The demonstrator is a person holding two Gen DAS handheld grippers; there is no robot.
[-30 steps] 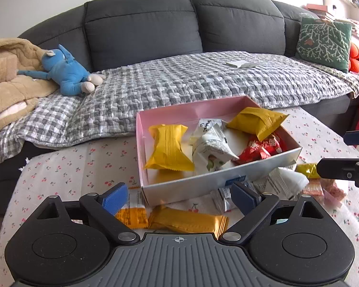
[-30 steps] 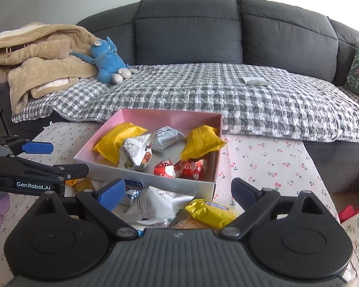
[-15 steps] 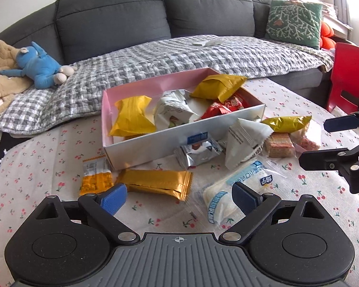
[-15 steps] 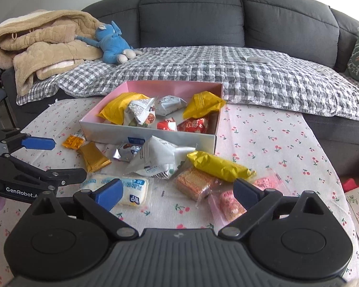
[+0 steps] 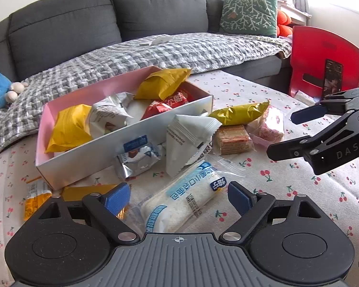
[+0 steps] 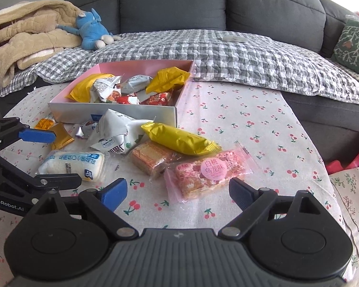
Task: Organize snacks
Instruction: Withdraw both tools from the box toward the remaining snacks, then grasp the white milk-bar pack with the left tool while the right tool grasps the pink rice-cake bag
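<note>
A pink box [image 5: 67, 95] [image 6: 141, 65] on the cherry-print table holds yellow, white and red snack packs. Loose snacks lie in front of it: a white and blue bread pack [image 5: 184, 203] [image 6: 71, 165], a white pouch [image 5: 189, 141] [image 6: 114, 134], a yellow pack [image 5: 239, 112] [image 6: 179, 141], a wafer pack [image 5: 232, 138] [image 6: 150, 157] and a pink pack [image 6: 208, 172]. My left gripper [image 5: 179, 197] is open and empty, just before the bread pack. My right gripper [image 6: 178, 191] is open and empty, just before the pink pack.
A grey sofa [image 6: 174, 4] with a checked blanket [image 6: 227, 52] stands behind the table. A blue plush toy [image 6: 91, 31] and a beige coat [image 6: 24, 33] lie on it. A red chair [image 5: 323, 59] stands at the table's right. Small orange packs [image 5: 36, 198] lie left of the box.
Both grippers have pulled back from the box and risen, so more of the loose snacks now show. Both have stayed open and empty.
</note>
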